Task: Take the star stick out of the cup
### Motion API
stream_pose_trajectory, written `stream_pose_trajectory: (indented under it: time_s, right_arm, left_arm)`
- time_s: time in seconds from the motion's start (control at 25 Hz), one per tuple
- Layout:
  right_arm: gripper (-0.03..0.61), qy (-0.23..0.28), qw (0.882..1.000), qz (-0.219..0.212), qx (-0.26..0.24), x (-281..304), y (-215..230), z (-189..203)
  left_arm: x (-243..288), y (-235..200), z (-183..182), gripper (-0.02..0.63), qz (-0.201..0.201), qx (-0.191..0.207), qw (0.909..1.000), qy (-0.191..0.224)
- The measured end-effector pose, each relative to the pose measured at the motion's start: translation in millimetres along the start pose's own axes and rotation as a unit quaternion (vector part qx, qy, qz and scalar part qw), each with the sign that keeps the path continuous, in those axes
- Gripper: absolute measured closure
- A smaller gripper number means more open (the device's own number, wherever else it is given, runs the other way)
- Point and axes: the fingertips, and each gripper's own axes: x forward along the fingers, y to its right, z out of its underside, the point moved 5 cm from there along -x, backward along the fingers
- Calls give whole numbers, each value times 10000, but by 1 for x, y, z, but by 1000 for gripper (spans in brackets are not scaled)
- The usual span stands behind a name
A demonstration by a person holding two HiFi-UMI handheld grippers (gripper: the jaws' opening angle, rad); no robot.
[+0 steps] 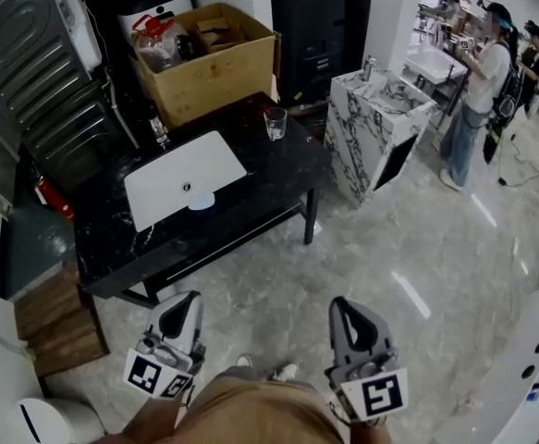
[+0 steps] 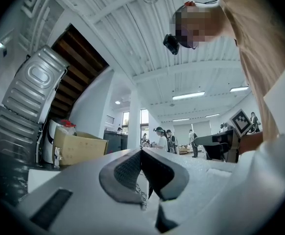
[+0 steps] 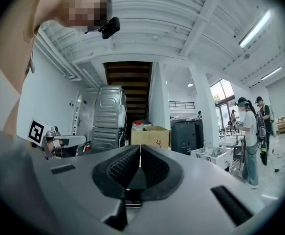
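Left gripper view: the left gripper (image 2: 141, 151) has its jaws pressed together on nothing; the right gripper (image 3: 140, 147) is likewise closed and empty. Well ahead of the fingers (image 3: 123, 166), across open floor (image 1: 371, 248), a glass cup (image 1: 275, 123) stands on the black table (image 1: 251, 188), near a white basin (image 1: 184, 178). The star stick is too small to make out there. Likely light, thin and stiff, it wants a pinch near its top, clear of the fragile glass

Clear glass cup (image 1: 275, 123) upright nr far edge of blk table (image 1: 278, 169).
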Motion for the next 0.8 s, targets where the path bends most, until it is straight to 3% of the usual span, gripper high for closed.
stream_pose_trajectory:
  time_s: [0.36,0.8]
  right_arm:
    - [575,87,9998,-148,115,-7,11,0]
    - [575,28,9998,-202,67,2,10,3]
  left_arm:
    - [0,13,-4,614,-77,177,9998,-54]
    - [1,6,10,614,-161,28,9998,-61]
